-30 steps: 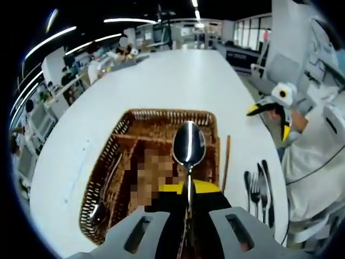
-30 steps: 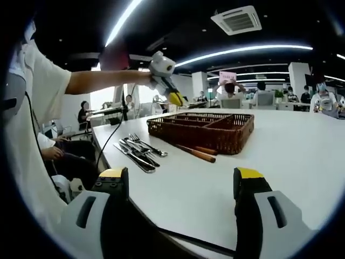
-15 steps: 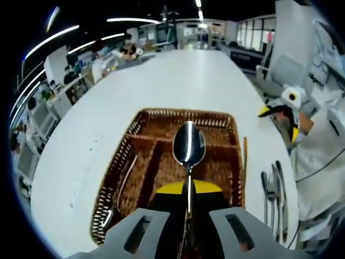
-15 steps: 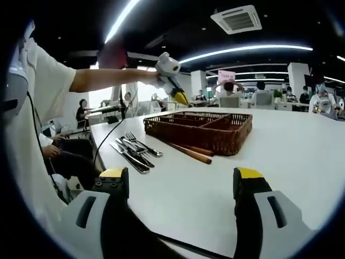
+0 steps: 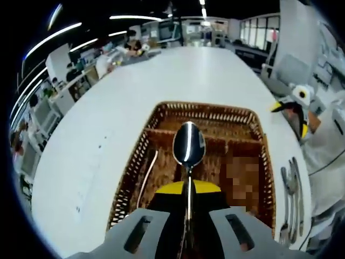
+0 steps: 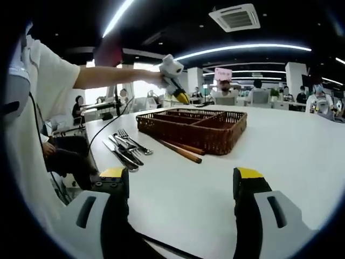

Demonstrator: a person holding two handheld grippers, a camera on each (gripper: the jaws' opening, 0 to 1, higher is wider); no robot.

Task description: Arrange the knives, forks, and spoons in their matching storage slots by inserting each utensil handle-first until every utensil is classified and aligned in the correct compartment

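So in the left gripper view, a white table [image 5: 161,86] runs off into the distance, smooth and plain, and sitting on it is the basket [image 5: 161,110], a brown wicker tray with woven walls and dividers splitting it into long slots. One spoon already lies in the leftmost slot [image 5: 146,183], thin and shiny. The left gripper [image 5: 187,218] hangs over the basket, its grey jaws with yellow tips clenched on the spoon [image 5: 188,144], a polished metal one whose oval bowl sticks up and forward above the middle slots. Further right, just outside the basket wall, loose cutlery [image 5: 291,197] lies on the table in a row, dark and narrow, and the right gripper peeks in at the edge [image 5: 294,105]. The right gripper view gives the side angle instead: a bare forearm [image 6: 113,78] stretched out straight from a pale sleeve, holding the left gripper tilted down over the basket's far corner. Then come the forks and knives, side by side, then two brown wooden chopsticks [image 6: 180,150] lying along the basket's near wall, then the basket itself. The right gripper's own jaws [image 6: 180,186] sit low over the table, well apart from everything, spread wide with nothing between them.
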